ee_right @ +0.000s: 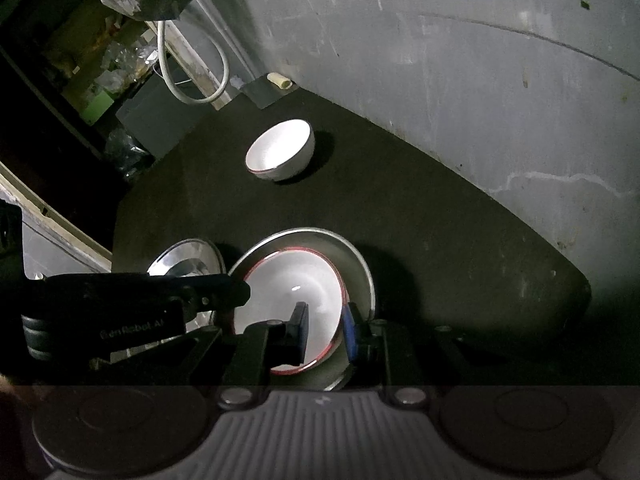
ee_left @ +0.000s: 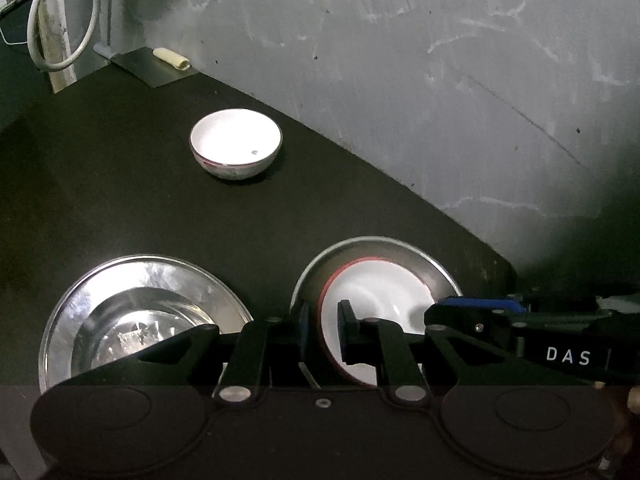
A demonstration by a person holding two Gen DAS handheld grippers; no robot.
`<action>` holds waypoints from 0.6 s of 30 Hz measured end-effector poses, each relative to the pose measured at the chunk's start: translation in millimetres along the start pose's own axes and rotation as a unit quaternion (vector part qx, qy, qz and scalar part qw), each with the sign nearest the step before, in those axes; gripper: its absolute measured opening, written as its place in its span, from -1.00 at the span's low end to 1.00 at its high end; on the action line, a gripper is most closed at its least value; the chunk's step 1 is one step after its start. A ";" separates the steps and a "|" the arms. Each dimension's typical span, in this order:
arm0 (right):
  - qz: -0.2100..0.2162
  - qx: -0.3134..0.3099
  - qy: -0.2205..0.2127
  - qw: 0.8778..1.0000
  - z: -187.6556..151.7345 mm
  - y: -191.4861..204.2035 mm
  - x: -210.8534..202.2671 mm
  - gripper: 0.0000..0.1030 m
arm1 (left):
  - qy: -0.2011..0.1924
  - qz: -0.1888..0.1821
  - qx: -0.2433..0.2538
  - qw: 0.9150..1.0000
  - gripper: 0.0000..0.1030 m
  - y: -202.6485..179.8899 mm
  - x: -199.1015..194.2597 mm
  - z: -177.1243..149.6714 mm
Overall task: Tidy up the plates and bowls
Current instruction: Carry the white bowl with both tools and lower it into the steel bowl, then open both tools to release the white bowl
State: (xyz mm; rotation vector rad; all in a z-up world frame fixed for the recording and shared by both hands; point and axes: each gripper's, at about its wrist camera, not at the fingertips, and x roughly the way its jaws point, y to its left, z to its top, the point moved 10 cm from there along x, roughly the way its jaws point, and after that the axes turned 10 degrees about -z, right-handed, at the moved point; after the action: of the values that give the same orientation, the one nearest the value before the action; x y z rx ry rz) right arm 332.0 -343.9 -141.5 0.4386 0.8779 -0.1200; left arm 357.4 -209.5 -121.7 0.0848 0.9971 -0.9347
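So both grippers are on the same red-rimmed white bowl (ee_left: 372, 304), which sits inside a steel plate (ee_left: 404, 252) at the near right of the dark table (ee_left: 140, 200). The left gripper (ee_left: 323, 332) has its jaws clamped on the bowl's left rim, 1 finger inside, 1 outside. The right gripper (ee_right: 325, 326) pinches the right rim the same way. Just left of that is a 2nd shiny steel plate (ee_left: 132, 292), sitting alone. Farther back, near the grey wall (ee_left: 440, 80), stands a smaller white bowl (ee_left: 236, 148), upright, well apart from everything.
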 end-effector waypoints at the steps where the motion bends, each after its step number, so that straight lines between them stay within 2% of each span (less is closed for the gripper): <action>1: 0.000 -0.001 -0.004 1.000 1.8 0.9 -1.6 -0.57 | -0.004 -0.001 -0.002 1.000 -0.68 0.6 -2.0 3.0; 4: 0.003 -0.006 -0.024 1.000 9.7 4.3 -7.5 -0.54 | -0.022 0.003 -0.007 1.000 -0.52 5.1 -10.1 13.8; 7: 0.007 -0.009 -0.037 0.999 18.6 6.9 -9.1 -0.50 | -0.041 0.013 -0.016 0.999 -0.25 14.4 -17.7 26.5; 8: 0.007 -0.010 -0.040 0.999 21.4 7.3 -9.3 -0.49 | -0.047 0.018 -0.019 0.999 -0.05 18.9 -19.5 31.1; 9: 0.006 -0.011 -0.043 0.999 24.8 7.7 -8.6 -0.48 | -0.055 0.026 -0.022 0.998 0.32 24.3 -21.4 35.9; 10: 0.006 -0.012 -0.045 0.999 27.6 8.0 -7.8 -0.44 | -0.062 0.034 -0.025 0.997 0.53 28.6 -22.8 40.1; 11: 0.005 -0.012 -0.046 0.999 31.2 8.1 -6.3 -0.36 | -0.074 0.046 -0.028 0.996 0.83 34.5 -25.3 45.1; 12: 0.004 -0.012 -0.048 0.999 34.3 8.2 -4.9 -0.08 | -0.084 0.058 -0.030 0.994 0.94 40.2 -27.8 49.4; 13: 0.003 -0.012 -0.049 0.999 37.7 8.5 -4.0 0.16 | -0.092 0.068 -0.032 0.993 0.94 45.4 -30.0 54.1; 18: -0.001 -0.021 -0.056 0.998 55.3 13.5 6.9 0.59 | -0.099 0.096 -0.064 0.988 0.98 74.6 -28.8 72.6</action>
State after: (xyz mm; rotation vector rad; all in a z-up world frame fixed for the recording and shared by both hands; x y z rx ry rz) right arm 379.8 -354.3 -111.6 0.3883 0.7703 -0.1268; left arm 453.5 -178.0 -83.7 -0.0205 0.8468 -0.6869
